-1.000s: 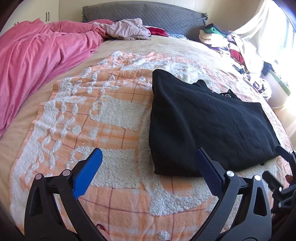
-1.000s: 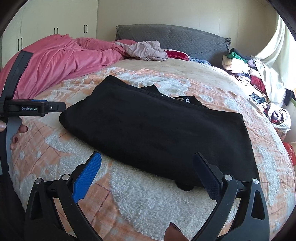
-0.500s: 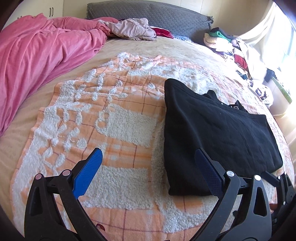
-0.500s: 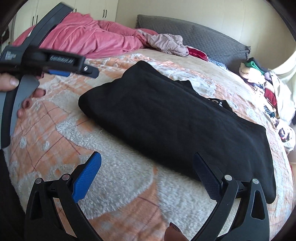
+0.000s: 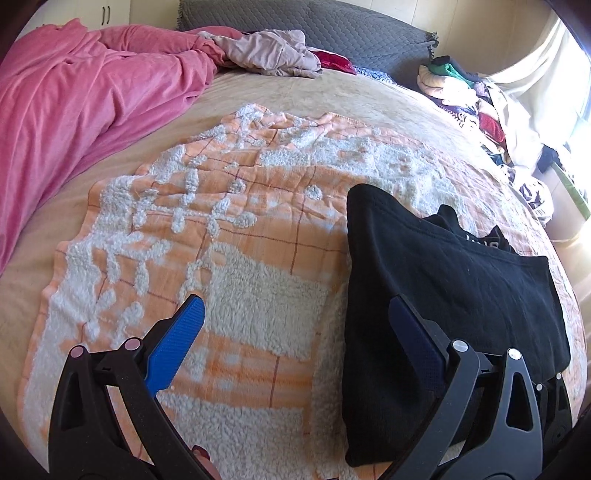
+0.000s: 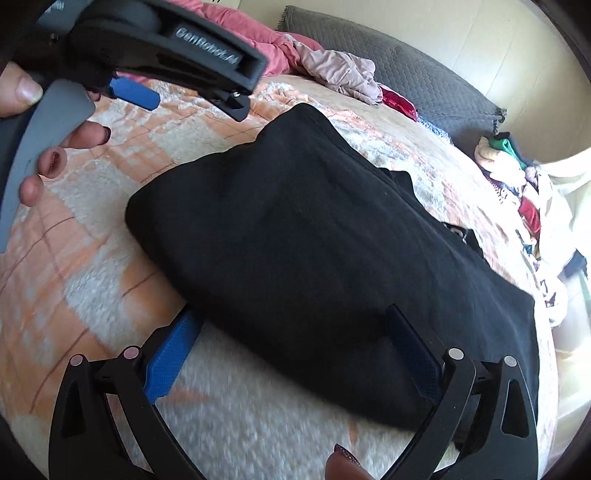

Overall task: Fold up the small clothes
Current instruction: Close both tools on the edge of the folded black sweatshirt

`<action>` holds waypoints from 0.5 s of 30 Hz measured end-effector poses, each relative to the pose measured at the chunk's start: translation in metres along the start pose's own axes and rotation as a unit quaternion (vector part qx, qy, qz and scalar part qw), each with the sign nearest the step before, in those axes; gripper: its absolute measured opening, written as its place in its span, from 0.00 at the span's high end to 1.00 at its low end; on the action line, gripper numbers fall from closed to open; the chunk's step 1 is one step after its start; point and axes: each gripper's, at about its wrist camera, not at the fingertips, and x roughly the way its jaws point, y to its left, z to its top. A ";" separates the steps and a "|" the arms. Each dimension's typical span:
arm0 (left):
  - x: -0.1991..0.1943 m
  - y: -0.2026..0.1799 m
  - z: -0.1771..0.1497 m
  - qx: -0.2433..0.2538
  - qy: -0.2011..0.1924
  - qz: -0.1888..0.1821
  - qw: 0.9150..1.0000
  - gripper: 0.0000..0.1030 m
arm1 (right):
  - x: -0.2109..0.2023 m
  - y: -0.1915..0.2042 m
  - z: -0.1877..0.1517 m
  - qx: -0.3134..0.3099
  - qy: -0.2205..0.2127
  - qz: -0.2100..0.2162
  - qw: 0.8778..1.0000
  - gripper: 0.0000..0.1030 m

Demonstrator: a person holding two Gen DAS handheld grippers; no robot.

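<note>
A black garment (image 5: 443, 280) lies folded into a long flat rectangle on the orange and white blanket (image 5: 229, 229); in the right wrist view the garment (image 6: 325, 240) fills the middle. My left gripper (image 5: 295, 332) is open and empty, just above the garment's near left corner, its right finger over the black cloth. My right gripper (image 6: 291, 343) is open and empty over the garment's near edge. The left gripper also shows from the side at the top left of the right wrist view (image 6: 147, 62), with the hand that holds it.
A pink duvet (image 5: 74, 103) lies along the left of the bed. Loose clothes (image 5: 273, 51) rest against the grey headboard cushion (image 5: 332, 33). A pile of laundry (image 5: 480, 103) sits at the right, by the bright window.
Both grippers have moved forward and closer to the garment's near edge, staying open. The left gripper has swung nearer to the right one. The garment has not moved.
</note>
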 end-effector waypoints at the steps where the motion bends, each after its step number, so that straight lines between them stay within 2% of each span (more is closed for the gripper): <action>1: 0.002 0.001 0.001 -0.002 0.000 -0.001 1.000 0.09 | 0.004 0.001 0.003 -0.006 0.001 -0.007 1.000 0.04; 8: 0.018 0.008 0.007 -0.022 0.014 -0.008 1.000 0.09 | 0.025 0.009 0.024 -0.028 -0.009 -0.041 0.999 0.04; 13: 0.027 0.005 0.012 -0.031 0.029 -0.036 0.998 0.09 | 0.024 0.001 0.024 -0.012 -0.029 -0.034 0.999 0.05; 14: 0.029 0.004 0.013 -0.033 0.033 -0.042 0.998 0.09 | 0.021 -0.001 0.023 -0.005 -0.035 -0.031 0.999 0.09; 15: 0.030 0.003 0.015 -0.035 0.036 -0.047 0.998 0.09 | 0.018 -0.004 0.022 -0.002 -0.041 -0.028 0.999 0.24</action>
